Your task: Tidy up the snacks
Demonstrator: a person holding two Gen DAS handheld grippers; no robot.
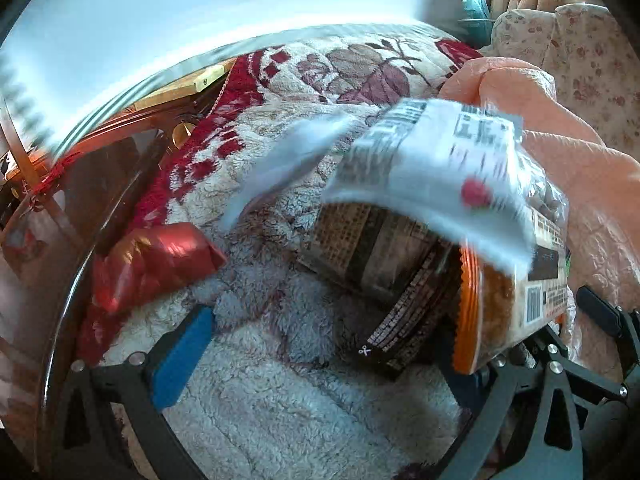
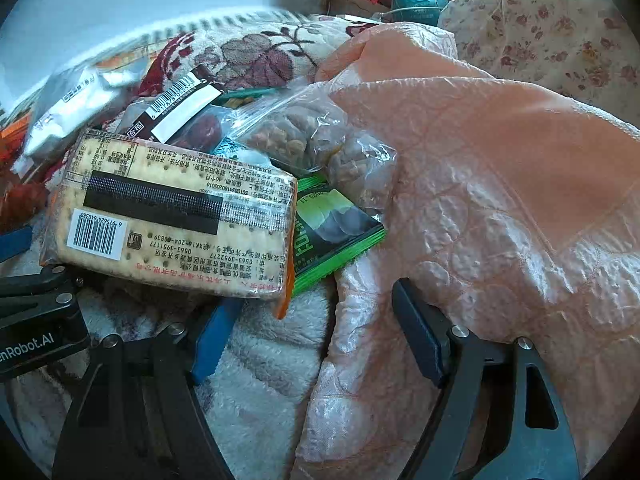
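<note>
A: Left wrist view first. Where is there room?

B: The left gripper [image 1: 324,356] has its jaws released, holding nothing, over bare fleecy blanket [image 1: 280,400]. A red pouch [image 1: 156,264] lies far left by the curved bed edge [image 1: 64,320]. The cracker pack [image 1: 508,304] stands on edge at right, a blurred white packet [image 1: 432,176] above it.

A: And the right wrist view?

B: The right gripper [image 2: 316,340] is spread too, grasping nothing, its right finger against the peach quilt [image 2: 500,200]. Only here the cracker pack [image 2: 172,216] shows its label, on a green sachet [image 2: 336,232]; a nut bag [image 2: 312,136] lies beyond.
</note>
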